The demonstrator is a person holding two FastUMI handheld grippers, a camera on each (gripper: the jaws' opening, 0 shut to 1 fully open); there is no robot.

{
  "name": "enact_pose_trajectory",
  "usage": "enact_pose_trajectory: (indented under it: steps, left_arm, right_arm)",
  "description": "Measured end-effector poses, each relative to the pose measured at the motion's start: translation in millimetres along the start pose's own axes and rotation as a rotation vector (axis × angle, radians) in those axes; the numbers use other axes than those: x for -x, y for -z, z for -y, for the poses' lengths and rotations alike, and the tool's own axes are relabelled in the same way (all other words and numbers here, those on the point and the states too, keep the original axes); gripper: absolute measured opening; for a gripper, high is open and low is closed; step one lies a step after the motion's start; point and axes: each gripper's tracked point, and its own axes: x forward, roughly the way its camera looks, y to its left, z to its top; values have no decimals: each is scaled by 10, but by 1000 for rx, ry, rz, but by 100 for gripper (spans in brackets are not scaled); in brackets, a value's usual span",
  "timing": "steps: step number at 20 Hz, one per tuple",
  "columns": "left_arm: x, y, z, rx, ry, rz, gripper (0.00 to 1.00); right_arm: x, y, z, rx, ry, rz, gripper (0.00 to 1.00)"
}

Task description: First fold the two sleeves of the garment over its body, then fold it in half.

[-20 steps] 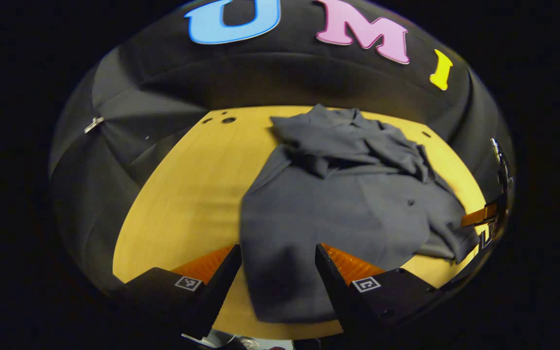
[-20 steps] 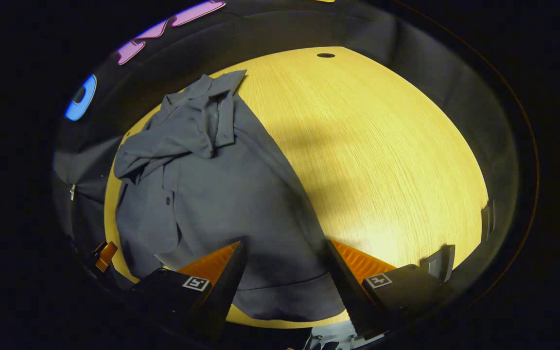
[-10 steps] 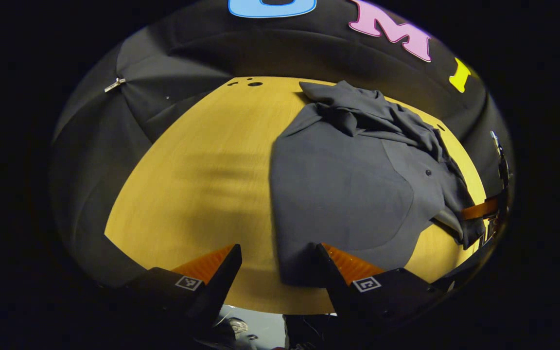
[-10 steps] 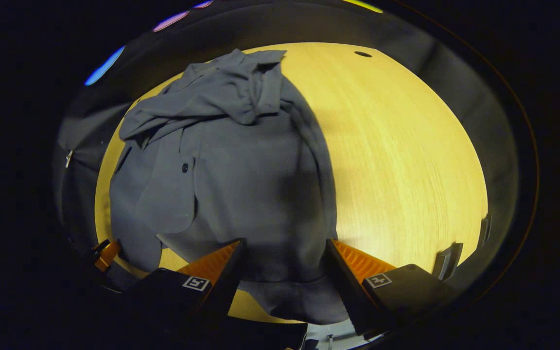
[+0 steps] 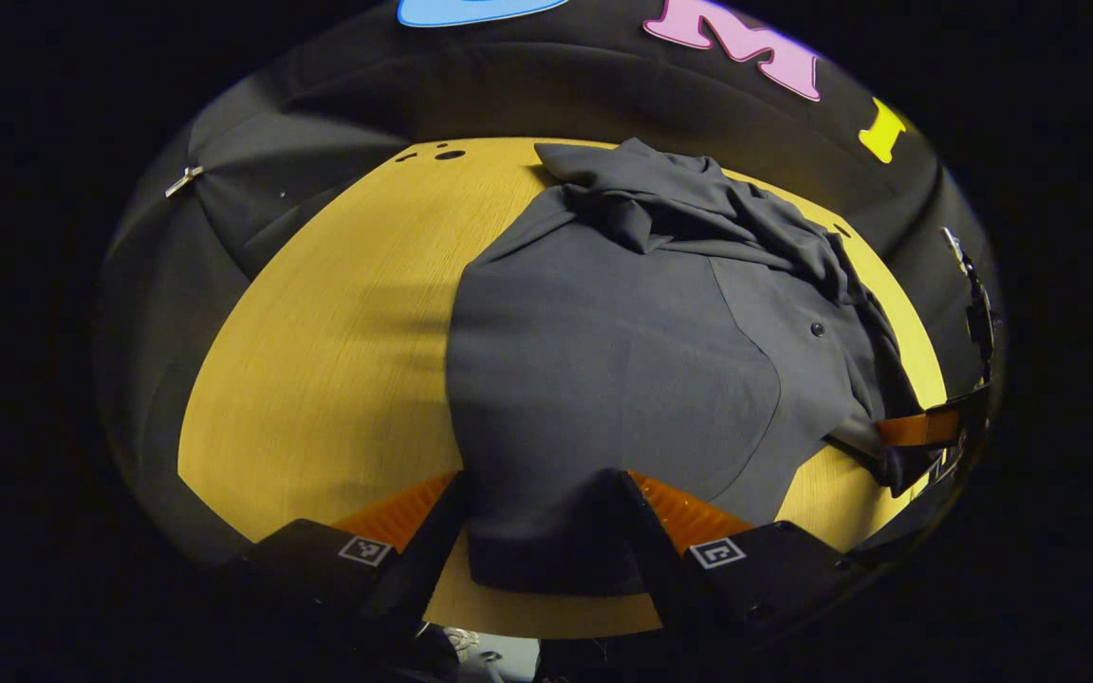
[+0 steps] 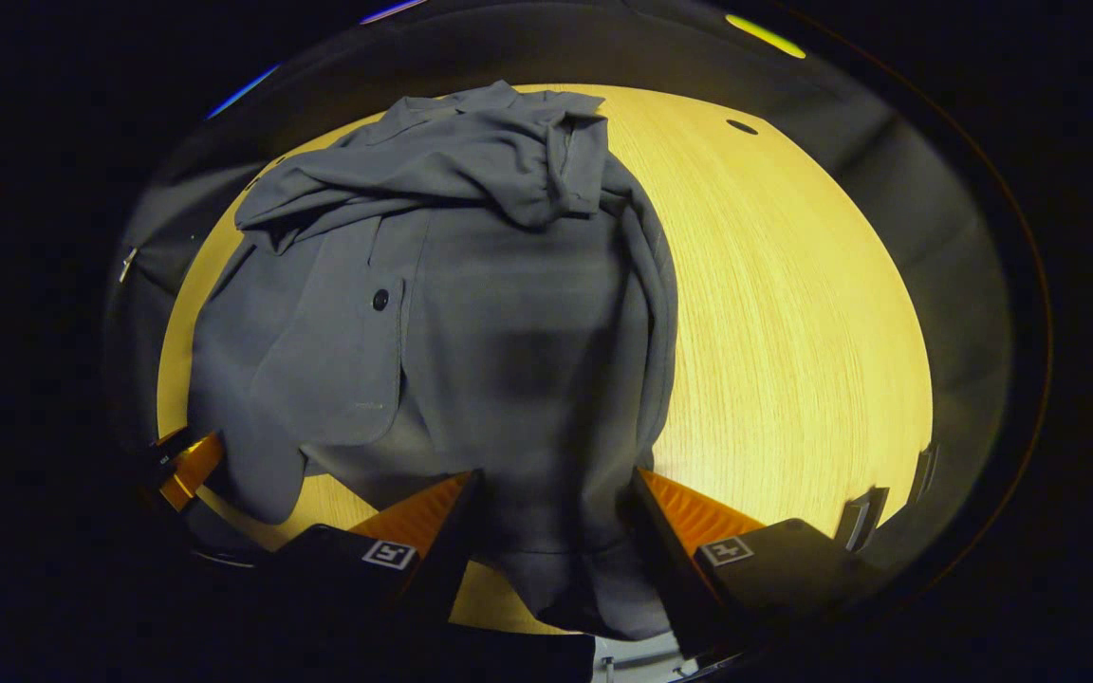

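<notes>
A dark grey shirt [image 5: 632, 351] lies on the yellow wooden table [image 5: 319, 351], collar at the far end, with its sleeves bunched in a heap [image 5: 689, 204] over the upper body. My left gripper [image 5: 537, 531] is open, and the shirt's near hem corner lies between its fingers. My right gripper [image 6: 554, 536] is open too, astride the other hem corner, where the cloth [image 6: 509, 360] droops over the table's near edge. The right gripper [image 5: 926, 429] also shows at the shirt's far side in the left gripper view, and the left gripper [image 6: 188, 467] in the right gripper view.
Bare tabletop [image 6: 793, 332] stretches beside the shirt on both outer sides. Small holes [image 5: 450, 154] mark the table's far corner, and another hole [image 6: 741, 126] sits at the opposite corner. The black booth wall [image 5: 338, 152] closes in behind the table.
Both grippers have moved in over the shirt's near hem; cloth now lies between each pair of fingers. The finger gaps look unchanged.
</notes>
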Motion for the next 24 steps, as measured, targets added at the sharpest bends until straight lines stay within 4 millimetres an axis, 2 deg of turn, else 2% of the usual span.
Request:
enact_pose_trajectory:
  steps: [1, 2, 3, 4, 6, 7, 8, 9, 11, 12, 13, 15, 19, 24]
  left_arm:
    - [-24, 1, 19, -8, 2, -1, 95]
    - [-28, -15, 50, -12, 9, -5, 91]
    - [-45, -32, 86, -13, 12, -5, 85]
    - [-53, -57, 125, -14, 19, -5, 80]
    - [-94, -80, 212, -22, 39, -3, 54]
    - [-66, -100, 250, -20, 55, -1, 43]
    - [-81, -114, 272, -10, 63, 1, 31]
    - [-93, -123, 275, 7, 67, 3, 16]
    - [-93, -142, 281, 45, 86, -3, 6]
    - [-84, -147, 271, 61, 90, -15, 6]
    - [-41, -166, 249, 75, 92, -10, 6]
    - [72, -290, 245, 86, 99, 26, 6]
    - [371, -639, 287, 72, 130, 134, 6]
    - [561, -1015, 324, 114, 160, 203, 6]
  right_arm:
    - [-9, -10, -17, -2, -5, 4, 87]
    - [-15, -17, -31, -1, -13, 1, 74]
    - [-17, -26, -37, 0, -21, 0, 68]
    - [-23, -37, -28, -3, -26, -2, 44]
    - [-31, -53, -42, -25, -50, -9, 27]
    - [-46, -60, -62, -34, -78, -1, 27]
    - [-34, -89, -78, -50, -93, -5, 9]
    - [-37, -91, -92, -55, -119, -5, 9]
    - [-18, -106, -87, -67, -154, -10, 6]
    - [-1, -138, -76, -79, -163, -1, 0]
    - [34, -187, -69, -89, -172, 14, 6]
    - [118, -264, -73, -103, -192, 43, 6]
    - [355, -485, -103, -114, -222, 118, 6]
    - [630, -860, -226, -62, -257, 236, 6]
